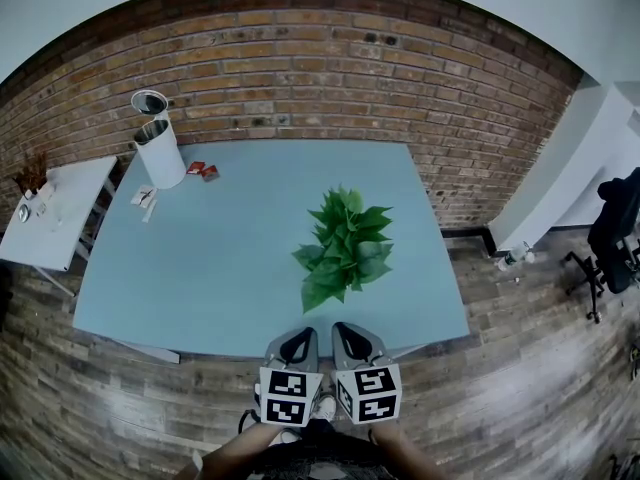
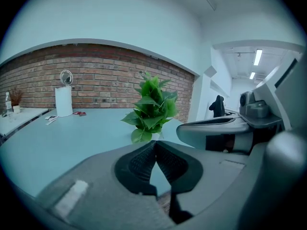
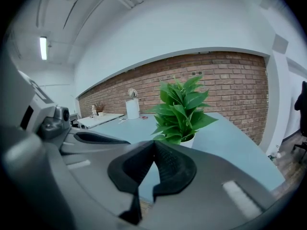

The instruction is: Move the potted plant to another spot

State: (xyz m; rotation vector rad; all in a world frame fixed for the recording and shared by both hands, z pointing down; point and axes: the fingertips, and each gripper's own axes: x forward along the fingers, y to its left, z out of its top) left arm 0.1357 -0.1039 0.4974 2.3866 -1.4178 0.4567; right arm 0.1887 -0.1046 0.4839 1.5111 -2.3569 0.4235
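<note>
The potted plant (image 1: 345,244), green leaves in a small white pot, stands on the pale blue table (image 1: 200,268), right of the middle and toward the near edge. It also shows ahead in the left gripper view as the plant (image 2: 151,108) and in the right gripper view as the plant (image 3: 182,111). Both grippers hang side by side at the table's near edge, short of the plant and apart from it. My left gripper (image 1: 296,340) is shut, its pads meeting with nothing between them. My right gripper (image 1: 346,334) is shut and empty too.
A white cylinder with a small fan (image 1: 157,143) stands at the table's far left corner, with red packets (image 1: 202,170) and small papers beside it. A white side table (image 1: 55,208) lies to the left. A brick wall runs behind; a black chair (image 1: 615,233) sits at the right.
</note>
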